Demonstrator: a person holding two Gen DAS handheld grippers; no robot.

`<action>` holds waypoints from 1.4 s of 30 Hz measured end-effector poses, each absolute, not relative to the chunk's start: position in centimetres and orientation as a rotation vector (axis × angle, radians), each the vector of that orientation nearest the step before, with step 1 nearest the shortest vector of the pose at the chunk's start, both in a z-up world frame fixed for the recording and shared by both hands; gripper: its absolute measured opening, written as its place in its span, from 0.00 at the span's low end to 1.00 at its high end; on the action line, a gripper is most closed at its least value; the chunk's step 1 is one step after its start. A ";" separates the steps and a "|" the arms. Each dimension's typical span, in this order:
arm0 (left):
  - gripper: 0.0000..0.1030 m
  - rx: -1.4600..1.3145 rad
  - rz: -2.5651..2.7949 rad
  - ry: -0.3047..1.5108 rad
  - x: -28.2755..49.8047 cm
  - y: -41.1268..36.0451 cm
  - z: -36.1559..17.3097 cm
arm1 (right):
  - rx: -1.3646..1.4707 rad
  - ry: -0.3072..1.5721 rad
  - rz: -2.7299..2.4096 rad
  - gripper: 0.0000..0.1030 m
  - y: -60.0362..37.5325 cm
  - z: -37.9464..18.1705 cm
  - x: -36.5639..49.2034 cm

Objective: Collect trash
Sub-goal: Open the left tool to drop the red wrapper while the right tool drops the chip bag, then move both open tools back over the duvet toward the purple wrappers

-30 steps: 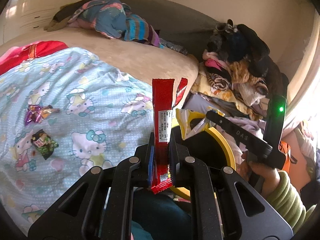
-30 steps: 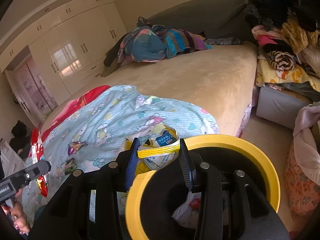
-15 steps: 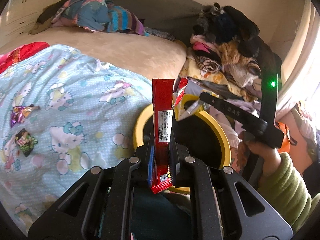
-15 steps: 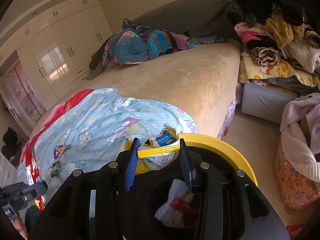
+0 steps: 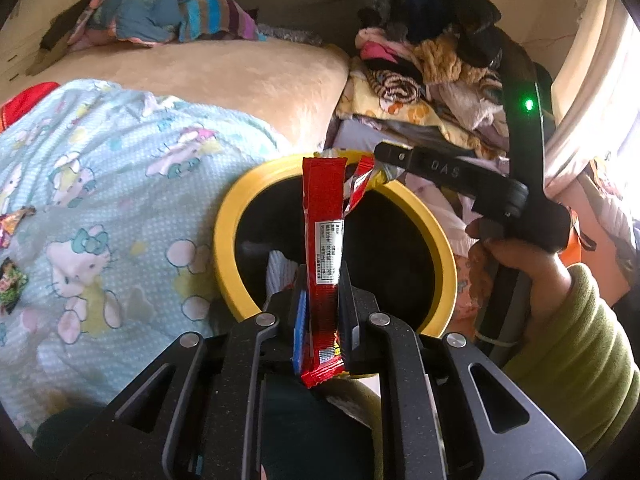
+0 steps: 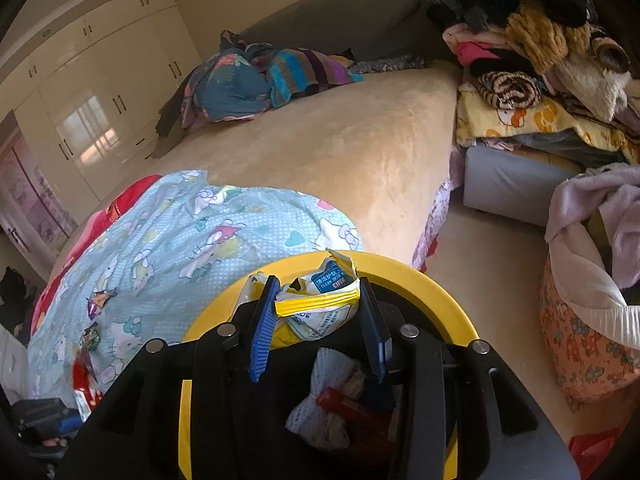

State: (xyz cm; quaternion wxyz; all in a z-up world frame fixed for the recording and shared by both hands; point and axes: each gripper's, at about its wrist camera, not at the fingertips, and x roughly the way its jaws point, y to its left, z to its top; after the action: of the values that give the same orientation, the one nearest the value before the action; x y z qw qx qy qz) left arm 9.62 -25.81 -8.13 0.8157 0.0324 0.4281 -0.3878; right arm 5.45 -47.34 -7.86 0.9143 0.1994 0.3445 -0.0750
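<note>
My left gripper is shut on a long red snack wrapper and holds it upright over the near rim of a yellow-rimmed black trash bin. My right gripper is shut on a crumpled yellow and white wipes packet above the same bin, which holds white netting and a red item. The right gripper also shows in the left wrist view, over the bin's far rim. Two small wrappers lie on the blue Hello Kitty blanket.
The bin stands on the floor beside the beige bed. A pile of clothes rises at the right, with a floral laundry basket near it. Bundled bedding lies at the bed's far end. White wardrobes line the left wall.
Both grippers have moved toward and over the bin with their wrappers held. The bin now fills more of both views and its contents show.
</note>
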 end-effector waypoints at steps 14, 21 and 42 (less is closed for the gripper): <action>0.18 0.119 -0.852 0.982 10.7 -28.8 -10.4 | 0.448 0.753 -0.179 0.38 -49.0 -9.9 5.7; 0.74 0.132 -0.856 0.943 11.0 -29.0 -10.3 | 0.475 0.752 -0.193 0.47 -49.5 -10.1 5.5; 0.90 -0.027 -0.639 0.834 12.4 -22.3 -6.9 | 0.389 0.719 -0.140 0.69 -45.4 -7.9 6.3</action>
State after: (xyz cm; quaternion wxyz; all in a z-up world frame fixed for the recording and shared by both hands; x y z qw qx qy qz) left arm 12.41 -22.28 -6.86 0.8651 -0.0128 0.3980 -0.3049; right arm 6.30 -45.39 -7.94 0.9151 0.1892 0.3494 -0.0681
